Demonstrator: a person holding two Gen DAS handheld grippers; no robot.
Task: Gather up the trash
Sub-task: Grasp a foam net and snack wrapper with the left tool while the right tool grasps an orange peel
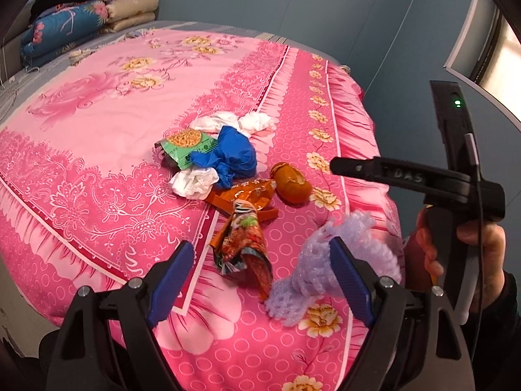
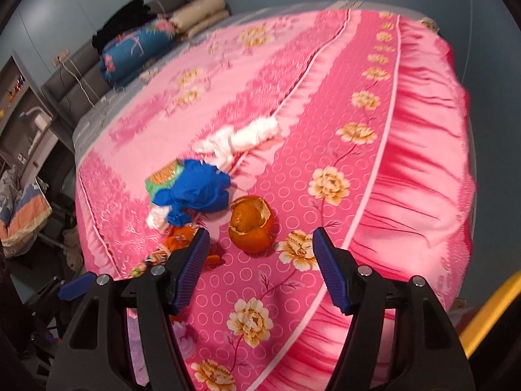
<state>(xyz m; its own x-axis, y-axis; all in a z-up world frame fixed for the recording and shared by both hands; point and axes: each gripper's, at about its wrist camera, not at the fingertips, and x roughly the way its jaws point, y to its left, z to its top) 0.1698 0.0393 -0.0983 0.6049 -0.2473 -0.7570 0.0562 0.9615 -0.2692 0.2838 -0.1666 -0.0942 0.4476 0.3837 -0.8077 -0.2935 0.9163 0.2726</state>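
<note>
Trash lies on a pink floral bedspread (image 1: 107, 97). My left gripper (image 1: 260, 280) is open, low over a crumpled colourful snack wrapper (image 1: 244, 247), with a lilac foam net (image 1: 329, 260) by its right finger. Beyond lie an orange wrapper (image 1: 247, 195), an orange peel (image 1: 291, 182), a blue plastic bag (image 1: 228, 156), a green snack packet (image 1: 185, 145) and white tissues (image 1: 234, 122). My right gripper (image 2: 260, 270) is open and empty, just short of the orange peel (image 2: 250, 224); the blue bag (image 2: 195, 189) and tissues (image 2: 241, 140) lie behind. The right gripper also shows in the left wrist view (image 1: 407, 179).
Folded quilts and pillows (image 1: 81, 19) are stacked at the bed's head. The bed edge (image 2: 423, 163) drops off to the right. A yellow object (image 2: 488, 309) shows at the lower right. Clutter and a chair (image 2: 22, 215) stand left of the bed.
</note>
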